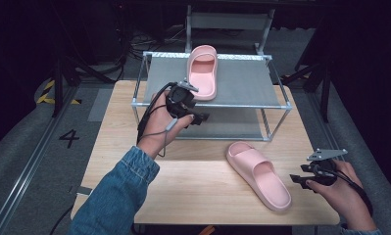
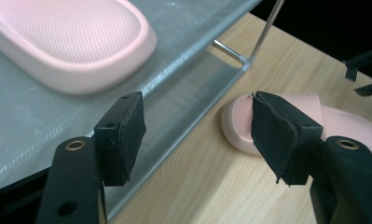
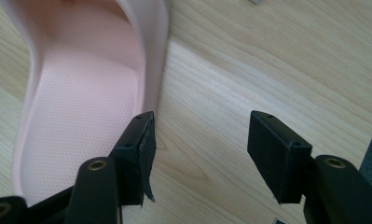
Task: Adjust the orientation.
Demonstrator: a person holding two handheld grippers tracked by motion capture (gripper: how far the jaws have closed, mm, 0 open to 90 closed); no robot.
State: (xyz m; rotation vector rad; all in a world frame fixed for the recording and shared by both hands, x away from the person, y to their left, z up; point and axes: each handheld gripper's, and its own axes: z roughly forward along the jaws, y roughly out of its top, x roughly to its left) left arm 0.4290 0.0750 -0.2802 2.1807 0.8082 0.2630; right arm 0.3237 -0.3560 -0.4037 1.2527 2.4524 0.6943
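Blue denim sleeve [image 1: 115, 196], black left gripper [image 1: 201, 118] with trailing cable, black right gripper [image 1: 295, 179] topped by grey three-cornered plate [image 1: 326, 154], brass-ringed screw holes

High view: table [image 1: 193, 186] evenly lit from above, surroundings near black toward the upper corners. Soft shadow under the rack [image 1: 212, 105]. Picture soft, low detail. Left gripper view: jaws sharp, rack mesh at left blurred with pale glare. Right gripper view: bright, wood grain crisp, slipper [image 3: 81, 93] slightly soft.

I see one pink slide slipper [image 1: 203, 71] lying flat on the rack's [image 1: 242, 104] grey top shelf, and its mate [image 1: 259, 175] sole-down on the wooden table [image 1: 193, 186], angled diagonally.
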